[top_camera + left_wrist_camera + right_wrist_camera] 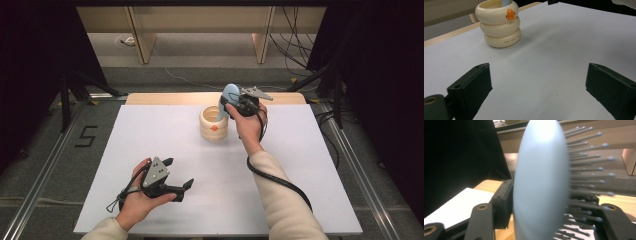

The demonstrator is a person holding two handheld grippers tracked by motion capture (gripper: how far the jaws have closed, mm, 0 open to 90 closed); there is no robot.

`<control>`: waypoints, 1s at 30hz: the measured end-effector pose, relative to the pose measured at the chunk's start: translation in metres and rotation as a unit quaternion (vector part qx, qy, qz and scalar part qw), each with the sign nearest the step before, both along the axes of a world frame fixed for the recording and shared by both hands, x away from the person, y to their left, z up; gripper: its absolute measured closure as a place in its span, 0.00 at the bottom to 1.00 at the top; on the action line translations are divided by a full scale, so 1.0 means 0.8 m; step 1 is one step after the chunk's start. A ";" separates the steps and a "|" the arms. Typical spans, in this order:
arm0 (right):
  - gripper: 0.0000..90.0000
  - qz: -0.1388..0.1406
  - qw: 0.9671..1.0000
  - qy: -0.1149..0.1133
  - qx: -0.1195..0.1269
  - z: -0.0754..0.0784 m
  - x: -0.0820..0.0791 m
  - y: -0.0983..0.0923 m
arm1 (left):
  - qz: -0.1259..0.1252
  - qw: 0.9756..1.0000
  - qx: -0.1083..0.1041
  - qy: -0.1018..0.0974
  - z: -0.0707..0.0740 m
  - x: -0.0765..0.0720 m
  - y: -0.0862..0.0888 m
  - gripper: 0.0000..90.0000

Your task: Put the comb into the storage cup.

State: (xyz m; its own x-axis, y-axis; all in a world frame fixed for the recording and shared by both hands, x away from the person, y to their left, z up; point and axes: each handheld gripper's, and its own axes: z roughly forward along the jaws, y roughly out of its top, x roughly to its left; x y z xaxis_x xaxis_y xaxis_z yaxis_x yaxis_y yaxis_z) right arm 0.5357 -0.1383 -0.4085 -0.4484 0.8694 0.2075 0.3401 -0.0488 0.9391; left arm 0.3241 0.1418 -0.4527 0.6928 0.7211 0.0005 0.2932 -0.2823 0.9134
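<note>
A light blue hairbrush (229,95) stands tilted with its handle down inside a cream cup (214,123) made of stacked rings with an orange duck bill. My right gripper (235,103) is at the brush head, just above the cup's right rim. In the right gripper view the blurred brush head (540,182) sits between the jaws, one jaw against its smooth back and the bristles (586,172) reaching the other. My left gripper (178,173) rests open near the table's front, with bare table between its jaws. The cup (499,25) shows ahead of that gripper (537,82).
The white table top (150,140) has a bare wooden strip along its far edge. Behind it are wooden furniture legs and loose cables on the floor. Metal rails run along both sides of the table, and a cable trails from the right gripper along the sleeve.
</note>
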 end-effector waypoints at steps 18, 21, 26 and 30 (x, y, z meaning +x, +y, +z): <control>0.32 -0.002 1.000 0.011 0.020 -0.004 -0.001 -0.011 | 0.000 1.000 0.002 0.000 0.000 0.000 0.000 0.07; 0.26 0.001 1.000 0.009 0.017 -0.004 -0.002 -0.012 | -0.001 1.000 0.002 0.000 0.000 0.000 0.000 0.07; 0.20 -0.002 1.000 0.011 0.007 -0.004 -0.003 -0.013 | 0.000 1.000 0.002 0.001 -0.001 0.000 0.000 0.07; 0.18 -0.001 1.000 0.009 0.008 -0.001 -0.004 -0.013 | 0.000 1.000 0.004 0.001 -0.001 0.001 0.000 0.07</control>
